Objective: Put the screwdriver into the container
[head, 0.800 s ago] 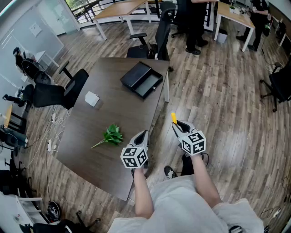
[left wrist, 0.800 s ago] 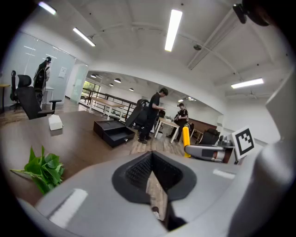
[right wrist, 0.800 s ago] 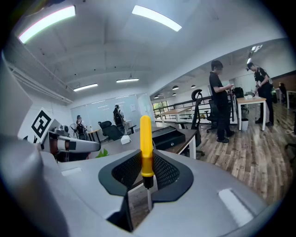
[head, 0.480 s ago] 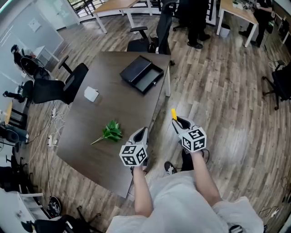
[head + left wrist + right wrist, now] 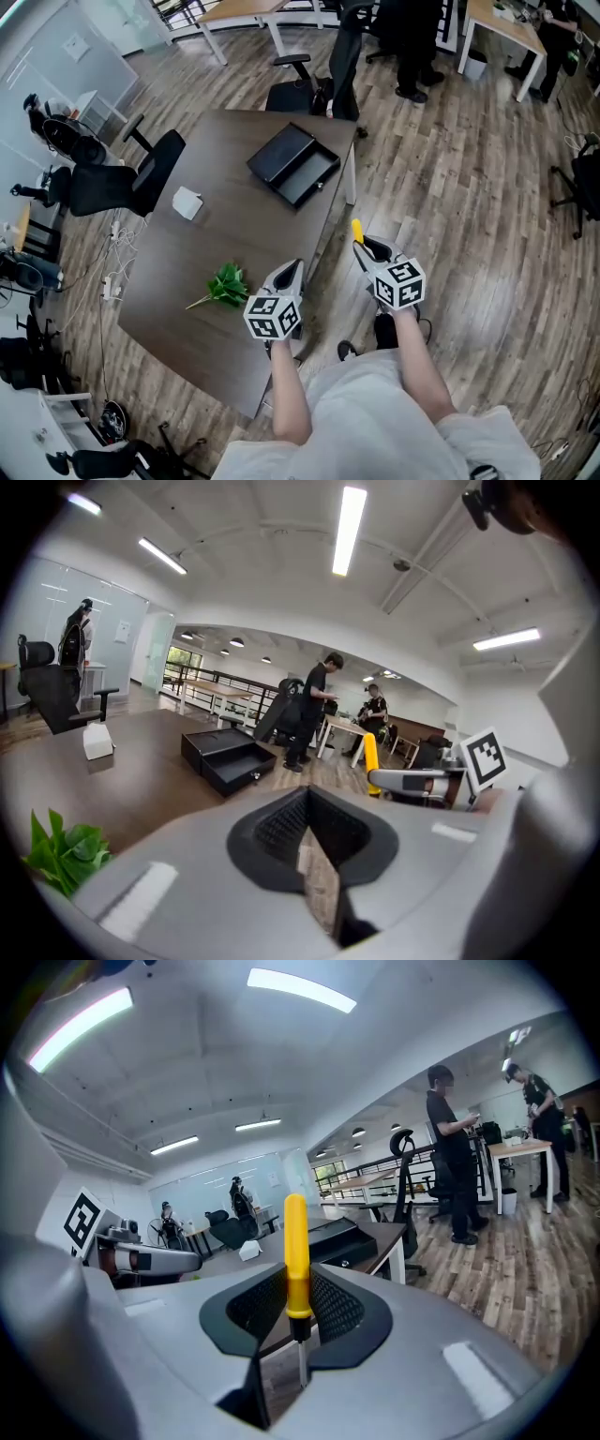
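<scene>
A screwdriver with a yellow handle [image 5: 295, 1252] stands upright between the jaws of my right gripper [image 5: 292, 1326], which is shut on it. In the head view the right gripper [image 5: 367, 251] hangs over the floor just off the table's right edge, and the screwdriver [image 5: 357, 232] points away from me. The black container [image 5: 292, 165] lies open at the table's far end; the same container [image 5: 335, 1236] is ahead in the right gripper view. My left gripper [image 5: 289, 276] is shut and holds nothing, over the table's near right edge.
A green plant sprig [image 5: 225, 284] lies on the dark table [image 5: 234, 225] left of the left gripper. A small white box [image 5: 188, 202] sits further left. Office chairs [image 5: 127, 183] stand round the table. People stand near desks at the far end.
Both grippers keep nearly the same pose, the screwdriver still in the right one. The head view shifts slightly, so the table sits a little lower in frame.
</scene>
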A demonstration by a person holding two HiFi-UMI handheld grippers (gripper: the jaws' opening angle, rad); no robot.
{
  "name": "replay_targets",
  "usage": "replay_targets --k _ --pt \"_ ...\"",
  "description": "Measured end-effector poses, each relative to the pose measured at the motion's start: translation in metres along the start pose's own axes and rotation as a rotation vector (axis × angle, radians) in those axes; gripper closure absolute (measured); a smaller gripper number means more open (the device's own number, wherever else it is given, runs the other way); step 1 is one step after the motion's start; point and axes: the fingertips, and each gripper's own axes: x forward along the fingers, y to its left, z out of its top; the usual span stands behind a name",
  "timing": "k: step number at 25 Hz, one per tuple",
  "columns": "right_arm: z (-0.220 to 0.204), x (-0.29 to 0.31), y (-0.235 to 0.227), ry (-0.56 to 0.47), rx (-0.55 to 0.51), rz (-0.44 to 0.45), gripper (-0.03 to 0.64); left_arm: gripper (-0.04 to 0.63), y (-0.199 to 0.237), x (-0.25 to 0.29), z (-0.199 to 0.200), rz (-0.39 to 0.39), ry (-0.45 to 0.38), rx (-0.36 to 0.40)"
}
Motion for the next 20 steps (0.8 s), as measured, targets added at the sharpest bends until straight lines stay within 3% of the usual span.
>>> replay_targets --k 20 --pt "0.064 0.072 -0.113 0.032 -0.053 0.103 0.541 0.541 0.005 0.13 0.06 0.087 0.012 0.02"
